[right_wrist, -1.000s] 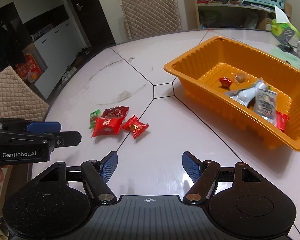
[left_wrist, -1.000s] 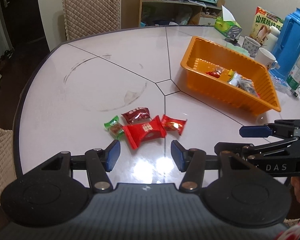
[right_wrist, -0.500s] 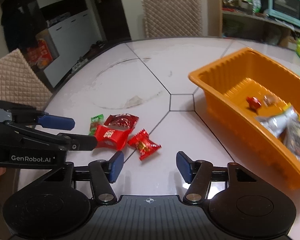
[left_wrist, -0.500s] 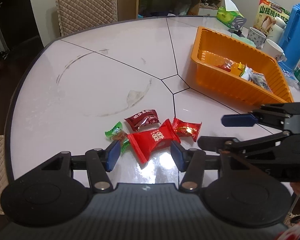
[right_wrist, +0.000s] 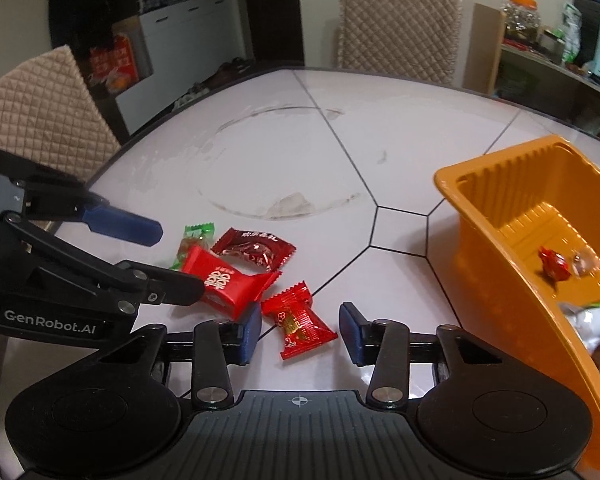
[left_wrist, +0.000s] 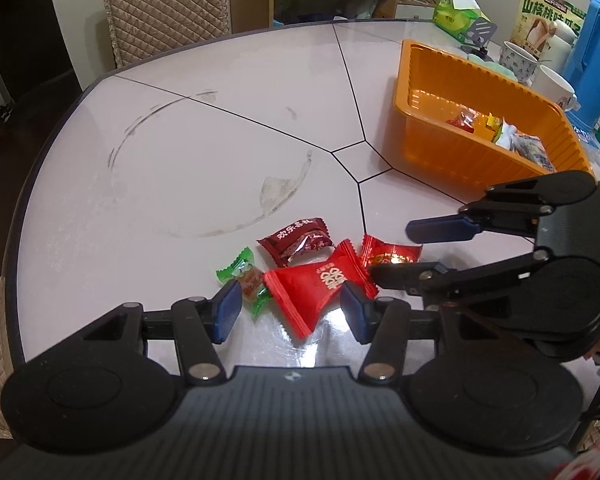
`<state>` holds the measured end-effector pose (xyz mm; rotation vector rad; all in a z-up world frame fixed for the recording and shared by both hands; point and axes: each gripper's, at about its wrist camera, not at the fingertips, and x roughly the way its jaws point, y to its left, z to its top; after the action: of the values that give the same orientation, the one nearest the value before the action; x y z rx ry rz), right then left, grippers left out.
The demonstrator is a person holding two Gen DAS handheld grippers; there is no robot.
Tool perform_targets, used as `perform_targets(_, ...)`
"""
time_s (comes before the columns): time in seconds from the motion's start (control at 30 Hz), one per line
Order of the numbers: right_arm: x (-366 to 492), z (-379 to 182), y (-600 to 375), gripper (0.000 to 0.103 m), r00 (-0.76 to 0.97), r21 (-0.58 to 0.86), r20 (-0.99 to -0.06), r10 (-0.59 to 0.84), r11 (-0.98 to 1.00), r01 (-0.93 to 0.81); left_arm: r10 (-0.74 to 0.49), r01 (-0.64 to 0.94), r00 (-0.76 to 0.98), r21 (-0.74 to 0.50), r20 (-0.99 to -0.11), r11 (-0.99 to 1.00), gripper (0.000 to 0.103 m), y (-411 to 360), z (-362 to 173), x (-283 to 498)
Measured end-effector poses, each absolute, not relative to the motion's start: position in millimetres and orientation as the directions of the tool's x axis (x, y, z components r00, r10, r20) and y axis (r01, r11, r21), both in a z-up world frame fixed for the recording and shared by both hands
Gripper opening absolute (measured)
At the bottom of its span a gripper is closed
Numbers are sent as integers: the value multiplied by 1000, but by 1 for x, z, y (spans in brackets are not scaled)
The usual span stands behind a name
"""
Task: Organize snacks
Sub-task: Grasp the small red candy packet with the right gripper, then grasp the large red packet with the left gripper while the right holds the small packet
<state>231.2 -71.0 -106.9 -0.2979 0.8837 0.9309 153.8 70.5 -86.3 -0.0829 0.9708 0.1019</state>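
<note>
"GenRobot.AI" is printed in white on the left gripper (right_wrist: 178, 254) body, seen left of the right gripper's fingers. The dark red candy wrapper (left_wrist: 296, 239) beyond the left gripper's fingers reads "欢乐喜礼". The snack box (left_wrist: 548, 20) far beyond them, to the right, shows "山核桃".

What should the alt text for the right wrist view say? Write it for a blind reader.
The right gripper, jaws open and just closing, brackets a small red candy on a pale table. The left gripper reaches a larger red packet beside it; an orange tray stands to the right.
</note>
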Motion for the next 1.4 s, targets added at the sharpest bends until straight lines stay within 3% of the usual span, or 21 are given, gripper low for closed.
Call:
perform_targets(0.13, 233, -112, -68, 36, 269, 140, -778, 568, 574, -807, 48, -107, 564, -15, -824, 994, 51, 69, -85, 156)
perform_targets(0.2, 233, -114, -67, 27, 270, 134, -781, 564, 573, -809, 49, -95, 566, -5, -823, 996, 51, 68, -85, 158)
perform_targets(0.33, 235, -115, -69, 24, 264, 148, -785, 561, 583, -799, 52, -59, 571, 22, -820, 998, 51, 64, -84, 160)
perform_targets(0.7, 243, -110, -113, 23, 288, 220, -804, 521, 710, -669, 2, 147, 581, 108, -814, 983, 51, 48, -90, 166)
perform_targets(1.03, 235, -104, -151, 23, 316, 249, -809, 496, 775, -581, 7, 212, 542, 145, -841, 967, 48, 49, -108, 176)
perform_targets(1.4, 224, -100, -166, 23, 339, 242, -813, 474, 804, -544, -77, 166, 503, 9, -861, 986, 45, 41, -110, 186)
